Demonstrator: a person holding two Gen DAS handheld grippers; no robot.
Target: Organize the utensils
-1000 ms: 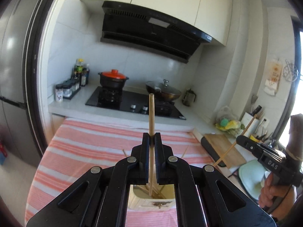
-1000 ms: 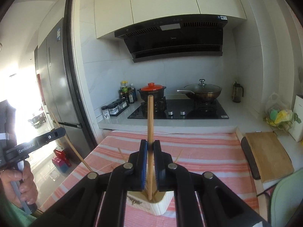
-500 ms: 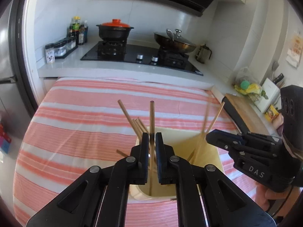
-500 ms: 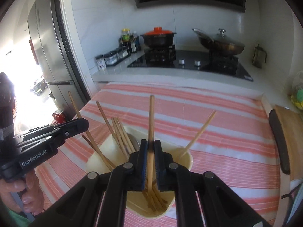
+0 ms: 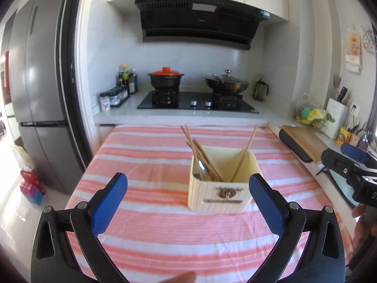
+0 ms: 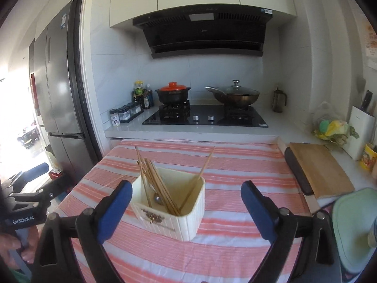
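1. Presently, my left tongs stand with jaws opening wide, blue pads far apart, nothing gripped; the cream holder shows between them but lies farther off, untouched.
2. My right tongs are likewise opening to full spread and empty. The holder sits ahead of the left pad, not in contact as far as I can judge.
3. The chopsticks stand inside the holder: a bundle leaning to its left wall, and a single chopstick leaning to the right corner. A metal spoon lies low among the bundle.
4. The holder rests on the striped cloth covering the counter, about mid-surface. I see no loose utensils on the cloth in either view.
5. Judgement: the release step appears complete or nearly so. To finish it well, I should draw both tongs back and upward clear of the stick tips, which lean outward and could be snagged.
6. Risk: the holder looks light; a knock from either pad might tip or slide it on the cloth.
7. Any further utensil should enter from above, upright, between the bundle and the single stick.
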